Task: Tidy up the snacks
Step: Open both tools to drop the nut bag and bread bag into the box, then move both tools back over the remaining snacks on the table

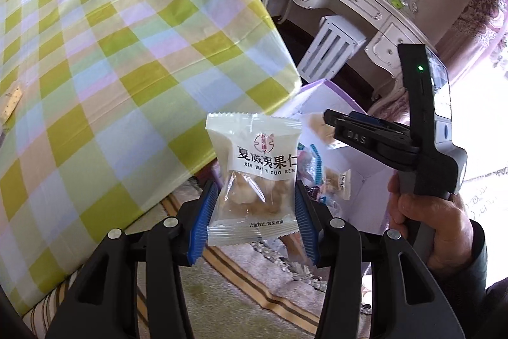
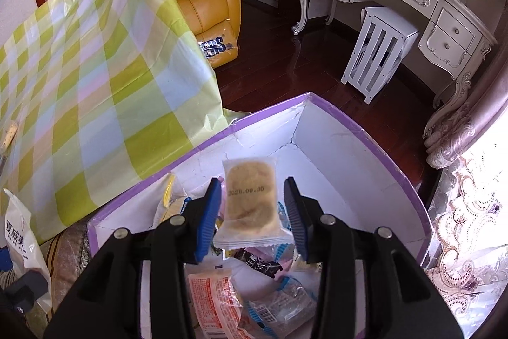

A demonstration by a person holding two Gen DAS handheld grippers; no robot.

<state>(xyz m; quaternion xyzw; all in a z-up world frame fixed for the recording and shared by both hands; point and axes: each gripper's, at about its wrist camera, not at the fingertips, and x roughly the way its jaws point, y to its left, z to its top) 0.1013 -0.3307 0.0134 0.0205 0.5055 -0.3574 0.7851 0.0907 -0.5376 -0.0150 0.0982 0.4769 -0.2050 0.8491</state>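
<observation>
The left tool (image 1: 254, 212) clamps a nut packet (image 1: 252, 180) at mid-body beside the checked worktop (image 1: 95, 53). The right tool (image 2: 254, 212) stands parted around a loose biscuit packet (image 2: 249, 202) over the purple box (image 2: 333, 148). Both packets look light, crinkly, slippery and crushable: grip the flat sides gently.

Black linkage arms with silver rivets, ribbed blue pads (image 1: 203, 221), a dark sleeve (image 1: 476, 256) at the wrist.

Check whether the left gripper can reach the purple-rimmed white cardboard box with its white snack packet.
Probably yes: the open-topped box sits beyond the left gripper and its snack packet, but the right gripper hangs over it; clearance looks tight.
</observation>
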